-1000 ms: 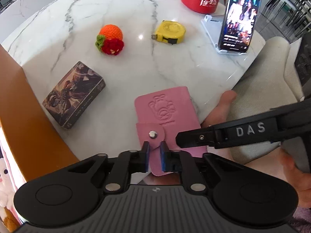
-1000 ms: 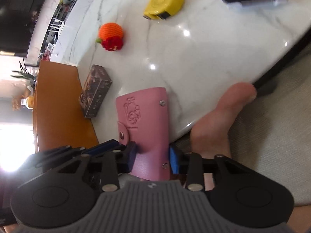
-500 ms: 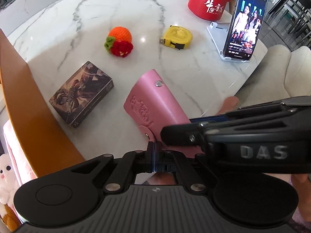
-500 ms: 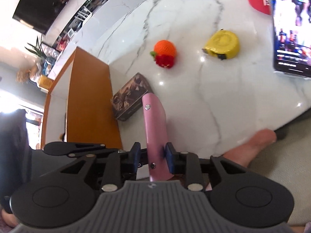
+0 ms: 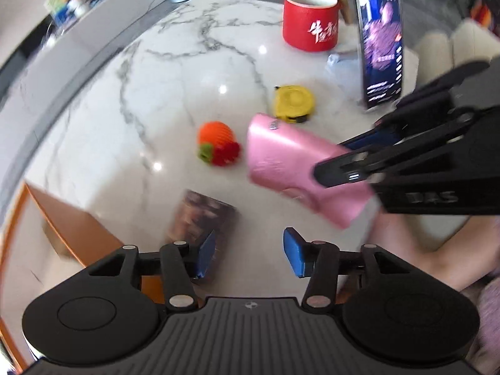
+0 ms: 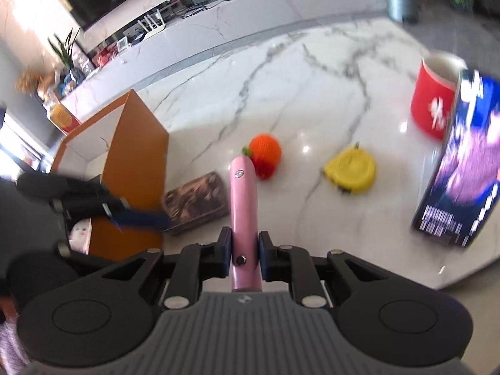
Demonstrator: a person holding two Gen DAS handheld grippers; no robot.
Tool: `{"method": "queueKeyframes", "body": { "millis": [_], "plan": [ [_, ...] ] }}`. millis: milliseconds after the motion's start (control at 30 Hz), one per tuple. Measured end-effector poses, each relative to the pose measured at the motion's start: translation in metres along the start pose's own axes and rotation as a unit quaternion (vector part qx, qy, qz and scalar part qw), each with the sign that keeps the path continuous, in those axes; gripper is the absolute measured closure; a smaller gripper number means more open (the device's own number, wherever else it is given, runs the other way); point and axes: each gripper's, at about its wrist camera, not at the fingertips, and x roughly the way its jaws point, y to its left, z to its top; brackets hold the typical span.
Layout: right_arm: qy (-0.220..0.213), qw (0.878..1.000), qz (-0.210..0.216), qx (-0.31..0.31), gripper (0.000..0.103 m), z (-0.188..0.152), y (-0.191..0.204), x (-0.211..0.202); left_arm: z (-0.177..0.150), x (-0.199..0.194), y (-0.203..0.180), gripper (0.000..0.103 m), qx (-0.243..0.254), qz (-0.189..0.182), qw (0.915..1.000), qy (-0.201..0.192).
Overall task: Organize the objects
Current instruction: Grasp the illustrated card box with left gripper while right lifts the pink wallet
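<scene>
Two claws show above the marble desk (image 6: 312, 72). The right claw (image 6: 244, 256) grips a pink card holder (image 6: 243, 206) edge-on between its blue pads, its jaws closing on the leather; the holder is off the desk, tilted, its snap stud near the far tip. From the left wrist view that same card holder (image 5: 297, 168) hangs in the air at the right, pinched by the right claw's black fingers. The left claw (image 5: 248, 254) has nothing between its blue pads (image 5: 292, 251); its jaws are opening, apart above a dark printed card box (image 5: 200, 212) that lies on the desk. An open orange box (image 6: 125, 156) stands at the desk's left edge; its white inside shows, but what it contains I cannot tell. Beyond lie a crocheted orange fruit (image 5: 217, 147), a yellow tape measure (image 5: 292, 103), a red mug (image 5: 309, 20) and a phone (image 5: 379, 47) upright on a stand. Both claws point steeply down.
</scene>
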Motion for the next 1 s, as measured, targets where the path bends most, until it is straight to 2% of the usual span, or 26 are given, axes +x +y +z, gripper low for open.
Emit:
{"method": "queueKeyframes", "body": {
  "millis": [233,367,567,800,900,1000],
  "plan": [
    [0.010,1.000,0.003,-0.003,0.085,0.002,-0.013,0.019,0.022,0.048,0.022,0.030,0.067,0.003,0.9942,0.084],
    [0.010,1.000,0.011,-0.004,0.084,0.003,-0.015,0.023,0.024,0.071,0.025,0.029,0.089,0.006,0.9877,0.129],
    [0.012,1.000,0.023,-0.002,0.084,0.006,-0.020,0.029,0.025,0.092,0.029,0.029,0.105,0.009,0.9812,0.162],
    [0.016,0.999,0.032,0.000,0.084,0.007,-0.023,0.035,0.024,0.094,0.036,0.033,0.074,-0.003,0.9843,0.160],
    [0.016,0.999,0.032,0.000,0.084,0.007,-0.023,0.036,0.019,0.089,0.038,0.034,0.047,-0.001,0.9879,0.148],
    [0.015,0.999,0.030,0.004,0.084,0.005,-0.023,0.035,0.015,0.076,0.041,0.034,0.017,-0.005,0.9927,0.120]
  ]
}}
